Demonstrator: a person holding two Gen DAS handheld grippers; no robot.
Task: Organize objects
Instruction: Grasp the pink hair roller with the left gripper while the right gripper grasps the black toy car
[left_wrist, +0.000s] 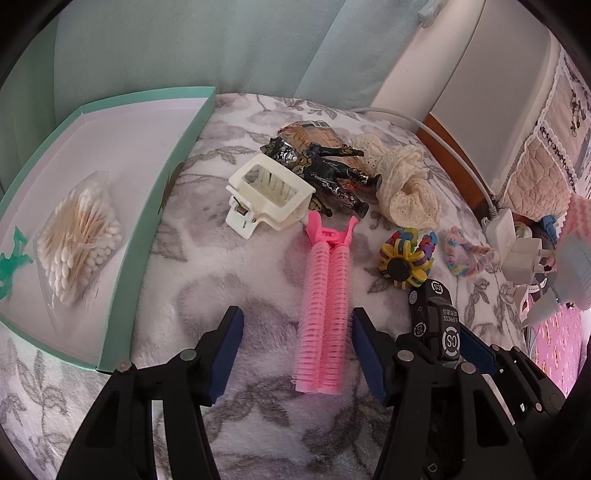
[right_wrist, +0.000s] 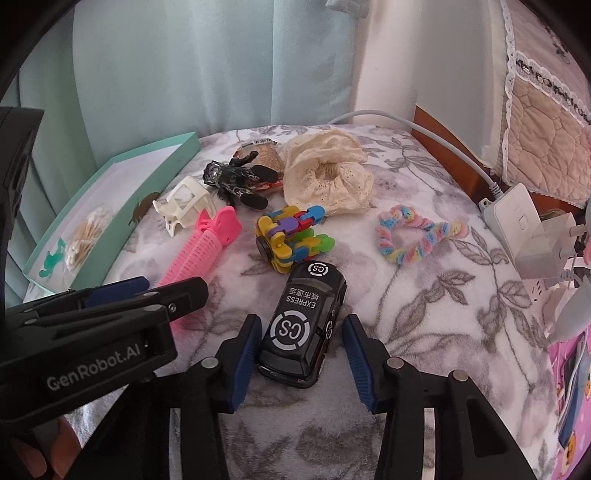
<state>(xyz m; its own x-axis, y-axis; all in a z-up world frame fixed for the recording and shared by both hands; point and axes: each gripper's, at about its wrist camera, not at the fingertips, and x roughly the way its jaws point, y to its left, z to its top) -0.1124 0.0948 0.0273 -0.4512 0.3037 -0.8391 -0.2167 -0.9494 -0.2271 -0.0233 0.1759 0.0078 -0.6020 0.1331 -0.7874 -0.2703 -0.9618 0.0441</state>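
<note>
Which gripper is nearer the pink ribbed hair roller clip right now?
Left. The left gripper straddles the pink ribbed hair roller clip, jaws open. The right gripper brackets the black toy car beside it.

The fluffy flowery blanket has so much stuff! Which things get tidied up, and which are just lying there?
To tidy: pink ridged hair roller, black toy car, white plastic claw clip, into the teal cardboard box.

Just lying about: white power strip, grey cable.

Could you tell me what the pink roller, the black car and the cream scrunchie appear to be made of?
The pink roller looks like matte moulded plastic, with ribbed barrels and fine bristles. The black car seems hard and glossy, plastic or painted metal, going by its reflections and printed lettering. The cream scrunchie appears to be soft eyelet lace fabric, gathered and perforated.
</note>
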